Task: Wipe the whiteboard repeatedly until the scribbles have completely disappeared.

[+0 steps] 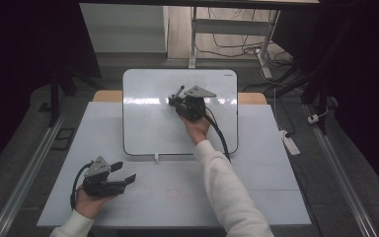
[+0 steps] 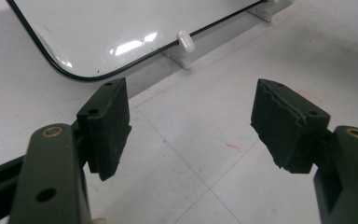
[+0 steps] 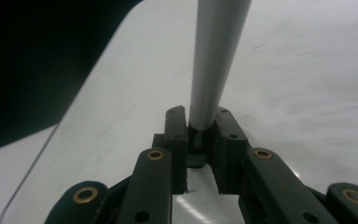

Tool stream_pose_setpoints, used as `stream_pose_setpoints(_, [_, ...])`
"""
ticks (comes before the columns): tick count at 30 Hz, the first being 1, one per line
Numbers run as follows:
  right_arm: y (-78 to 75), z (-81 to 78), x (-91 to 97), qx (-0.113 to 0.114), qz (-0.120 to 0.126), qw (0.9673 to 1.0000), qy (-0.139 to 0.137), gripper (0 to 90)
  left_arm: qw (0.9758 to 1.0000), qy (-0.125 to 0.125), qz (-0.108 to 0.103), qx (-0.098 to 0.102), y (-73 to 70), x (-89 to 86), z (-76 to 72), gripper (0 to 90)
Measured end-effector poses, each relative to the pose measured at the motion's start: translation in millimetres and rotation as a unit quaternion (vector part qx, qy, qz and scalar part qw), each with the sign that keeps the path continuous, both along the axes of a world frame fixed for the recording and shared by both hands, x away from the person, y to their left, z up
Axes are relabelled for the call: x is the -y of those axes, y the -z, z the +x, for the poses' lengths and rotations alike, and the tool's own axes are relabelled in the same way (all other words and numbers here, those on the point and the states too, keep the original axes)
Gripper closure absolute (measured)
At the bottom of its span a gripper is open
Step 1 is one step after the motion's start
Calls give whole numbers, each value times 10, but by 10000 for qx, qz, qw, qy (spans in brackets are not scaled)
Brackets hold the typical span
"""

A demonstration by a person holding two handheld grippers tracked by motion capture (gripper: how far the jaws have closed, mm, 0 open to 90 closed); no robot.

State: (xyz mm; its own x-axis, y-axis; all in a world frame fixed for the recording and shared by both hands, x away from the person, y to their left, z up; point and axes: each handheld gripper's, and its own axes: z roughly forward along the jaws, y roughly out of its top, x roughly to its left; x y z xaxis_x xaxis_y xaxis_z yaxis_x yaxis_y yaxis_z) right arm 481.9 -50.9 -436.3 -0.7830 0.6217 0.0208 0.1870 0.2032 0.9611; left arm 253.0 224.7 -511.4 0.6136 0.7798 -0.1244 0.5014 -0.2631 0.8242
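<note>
1. The right gripper (image 1: 176, 101) is over the whiteboard (image 1: 143, 123), which lies flat on the table (image 1: 256, 197). Its jaws are clamped on a slim grey marker (image 3: 214, 60) — in the right gripper view the barrel rises straight out from between the pads.

2. The marker looks light and stiff, with a smooth round barrel — likely slippery, so it could twist or slide if pressed hard on the board. The grip sits at one end; which end, cap or tip, I cannot tell, since the jaws cover it.

3. A hold nearer the middle of the barrel would steady it better, to my eye.

4. The left gripper (image 1: 125, 173) rests low on the near left of the table, just short of the whiteboard's near edge. Its jaws stand apart with nothing between them; the left gripper view shows bare table between the pads (image 2: 109, 126).

5. The whiteboard is thin, rigid and glossy — liable to skate on the table if pushed sideways.
</note>
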Motion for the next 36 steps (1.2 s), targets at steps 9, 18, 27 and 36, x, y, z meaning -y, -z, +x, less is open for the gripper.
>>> stream_pose_setpoints(9, [-73,68,120,71,144,9992,370,773,10000,-2,-6,21,-6,-3,-10,289])
stream_pose_setpoints(18, [-63,36,146,119,-19,9994,328,772,10000,-5,8,20,-6,1,-12,289])
stream_pose_setpoints(27, [-11,-6,153,-39,-50,9999,152,772,10000,-24,-10,24,-5,-14,-15,289])
stream_pose_setpoints(36, [10,-50,176,-40,-253,9997,4,773,10000,-36,-6,23,-5,-11,-14,289])
